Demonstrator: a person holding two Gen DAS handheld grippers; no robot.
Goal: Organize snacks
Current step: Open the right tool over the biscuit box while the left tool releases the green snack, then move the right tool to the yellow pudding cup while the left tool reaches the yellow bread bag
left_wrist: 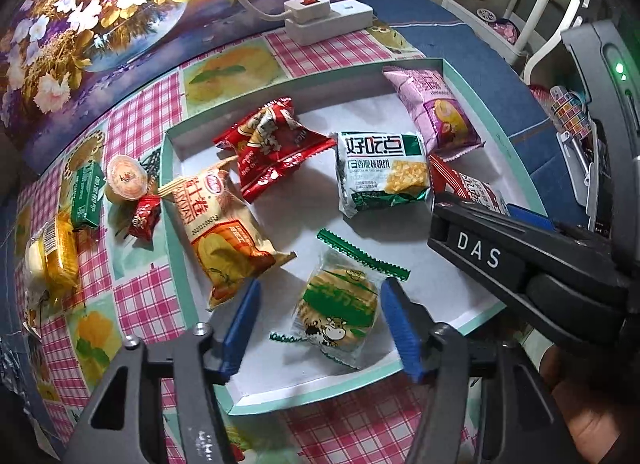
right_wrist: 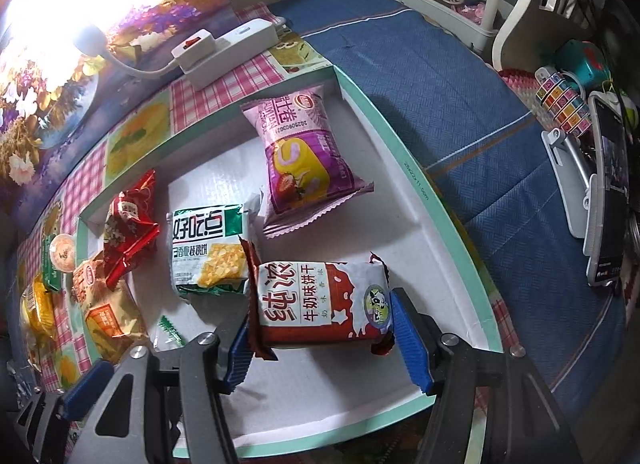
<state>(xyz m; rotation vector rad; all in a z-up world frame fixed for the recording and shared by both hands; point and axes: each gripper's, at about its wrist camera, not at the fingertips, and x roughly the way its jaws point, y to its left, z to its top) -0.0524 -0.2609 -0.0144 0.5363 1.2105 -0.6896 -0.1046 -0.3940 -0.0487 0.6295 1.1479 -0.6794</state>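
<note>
Snacks gathered in the tray (left_wrist: 472, 96)
Left claw (left_wrist: 320, 328) is spread, untouching, around the cow-print cracker (left_wrist: 340, 304); right claw (right_wrist: 320, 340) is clamped on the milk biscuit pack (right_wrist: 320, 304) at 6 o'clock.

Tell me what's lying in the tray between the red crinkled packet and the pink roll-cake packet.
The white and green walnut biscuit packet lies between the red crinkled packet and the pink roll-cake packet. Both wrist views show it, the right one most clearly.
</note>
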